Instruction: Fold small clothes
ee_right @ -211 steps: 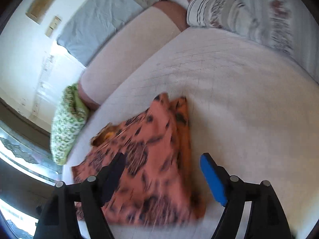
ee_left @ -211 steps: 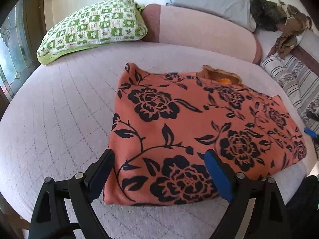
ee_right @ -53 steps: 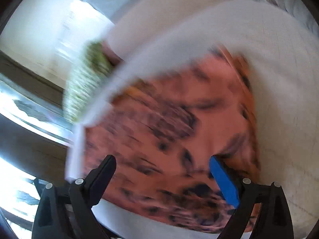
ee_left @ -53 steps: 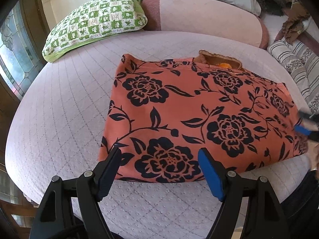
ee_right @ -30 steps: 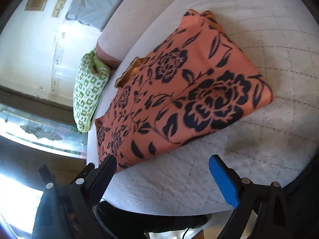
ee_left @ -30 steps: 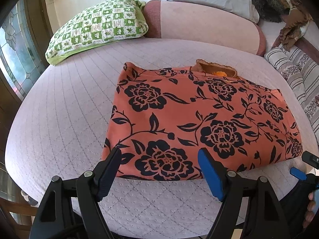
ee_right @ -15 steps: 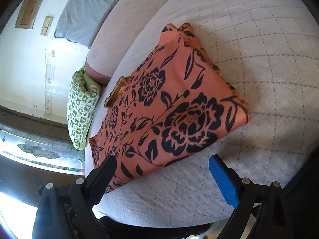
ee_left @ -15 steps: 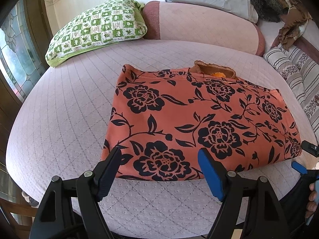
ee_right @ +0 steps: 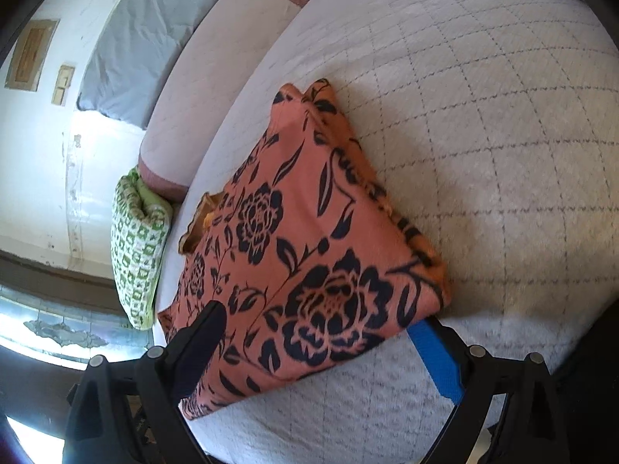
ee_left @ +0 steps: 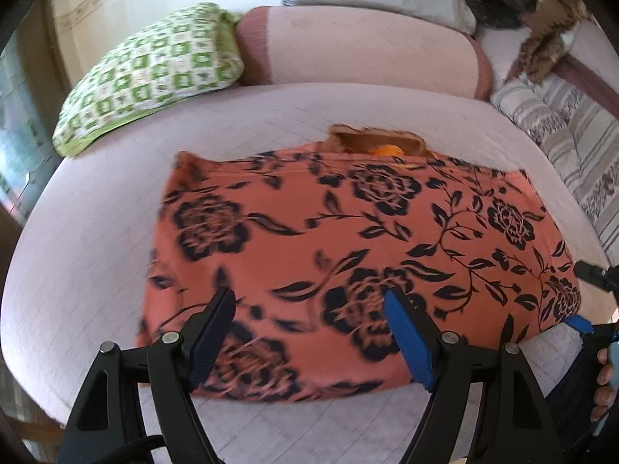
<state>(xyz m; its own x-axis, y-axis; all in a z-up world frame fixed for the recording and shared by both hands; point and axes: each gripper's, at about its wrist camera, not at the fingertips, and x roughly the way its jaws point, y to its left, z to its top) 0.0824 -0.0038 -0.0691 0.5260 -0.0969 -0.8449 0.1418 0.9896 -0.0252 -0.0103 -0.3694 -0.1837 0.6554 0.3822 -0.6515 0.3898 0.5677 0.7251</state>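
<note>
Both grippers spread and set at the near edge of the folded garment, nothing yet gripped.

The orange floral garment (ee_left: 348, 239) lies flat on the quilted bed cover (ee_left: 89, 232), already folded into a broad rectangle with a brown collar (ee_left: 373, 143) showing at its far edge. The left gripper (ee_left: 309, 332) stands with jaws wide apart over the near left portion of the hem; the right gripper (ee_right: 321, 344) is likewise wide open, straddling the near right corner. Neither finger pair closes on cloth. Judged placement: one tool per end of the same edge, so the hem can be lifted evenly for a further fold. A green checked pillow (ee_left: 151, 73) lies well apart, at the bolster (ee_left: 359, 50).
</note>
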